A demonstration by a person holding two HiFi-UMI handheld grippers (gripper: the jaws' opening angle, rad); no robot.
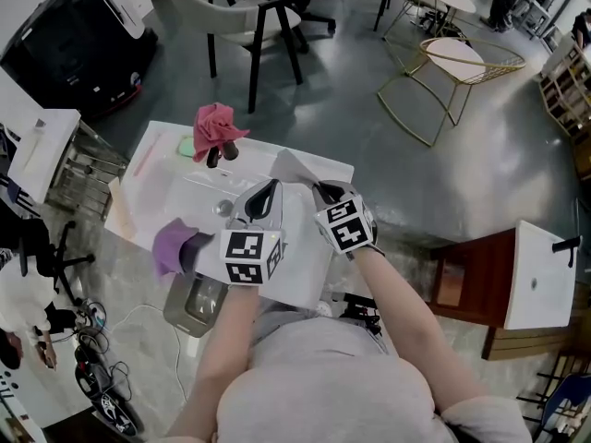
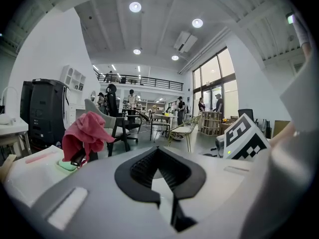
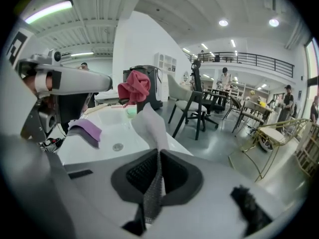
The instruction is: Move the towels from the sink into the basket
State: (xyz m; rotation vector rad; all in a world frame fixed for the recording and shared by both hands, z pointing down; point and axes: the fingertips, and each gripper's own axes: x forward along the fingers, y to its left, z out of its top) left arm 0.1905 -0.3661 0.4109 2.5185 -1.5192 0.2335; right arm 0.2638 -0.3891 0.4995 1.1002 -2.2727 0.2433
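Head view: the right gripper [image 1: 321, 190] holds a grey towel [image 1: 292, 166] over the white sink [image 1: 175, 192]. The left gripper [image 1: 266, 190] sits just beside it. Both grippers hide the towel's lower edge, so whether it is clear of the basin cannot be told. A purple towel [image 1: 172, 245] lies over the near-left rim, and a pink towel [image 1: 218, 125] hangs on the faucet at the back. A grey container [image 1: 196, 305] on the floor below the left rim is probably the basket. Left gripper view: the fingers are pressed together and carry nothing, and the pink towel is ahead to the left. Right gripper view: the fingers pinch the grey towel, which runs between the pads and stands up beyond the tips. Only a narrow fold appears to be caught. Procedure: maintain the pinch and raise the towel until its trailing edge clears the rim. Carry it left and down over the container before releasing. Avoid dragging the cloth across the purple towel. The free left gripper can take the purple towel next.
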